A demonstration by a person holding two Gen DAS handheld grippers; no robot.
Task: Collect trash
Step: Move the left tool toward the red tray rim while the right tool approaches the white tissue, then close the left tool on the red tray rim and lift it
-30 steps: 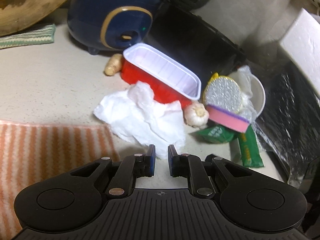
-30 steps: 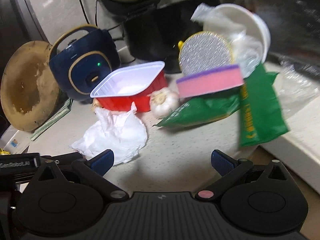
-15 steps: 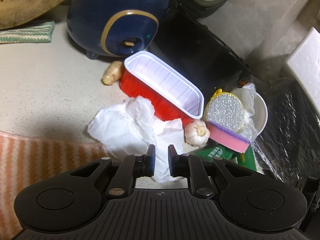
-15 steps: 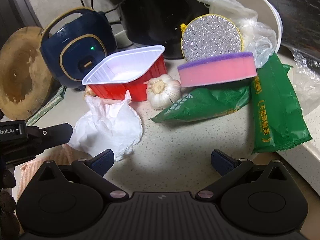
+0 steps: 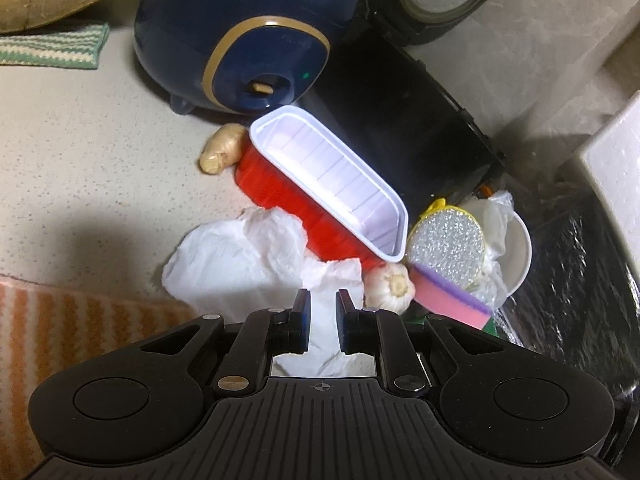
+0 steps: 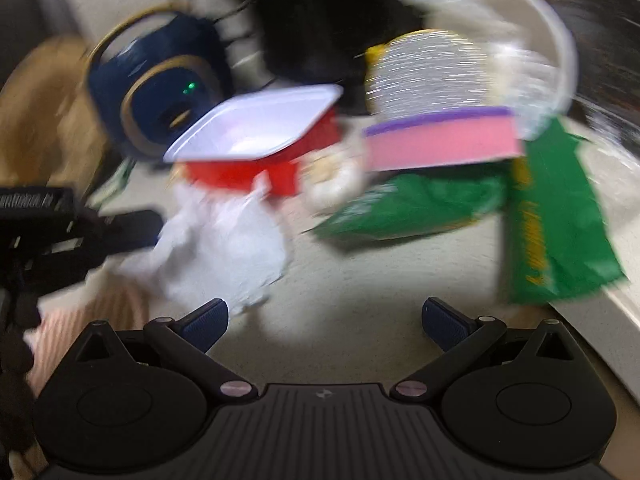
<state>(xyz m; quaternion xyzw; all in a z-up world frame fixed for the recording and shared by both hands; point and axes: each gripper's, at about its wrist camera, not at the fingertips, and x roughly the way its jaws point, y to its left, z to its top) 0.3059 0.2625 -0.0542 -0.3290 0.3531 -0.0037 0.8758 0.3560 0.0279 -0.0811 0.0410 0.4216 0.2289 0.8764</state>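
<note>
A crumpled white tissue (image 5: 240, 264) lies on the counter in front of a red tray with a white inside (image 5: 332, 196). My left gripper (image 5: 322, 304) hovers over the tissue's near edge, its fingers nearly together with a narrow gap; tissue shows between them, but a grip is not clear. In the blurred right wrist view the tissue (image 6: 224, 248), the tray (image 6: 256, 136) and two green wrappers (image 6: 552, 220) show. My right gripper (image 6: 324, 316) is wide open and empty above bare counter.
A garlic bulb (image 5: 390, 286), a pink sponge (image 5: 452, 300), a silver scrubber (image 5: 448, 248) and a white bowl with plastic (image 5: 516, 252) sit right of the tray. A ginger piece (image 5: 222, 154), a navy cooker (image 5: 240, 36), a black appliance (image 5: 400, 120) and a striped cloth (image 5: 60, 320) surround them.
My left gripper has moved forward over the tissue, its narrow gap unchanged. My right gripper has moved closer to the pile and is moving fast, staying open.
</note>
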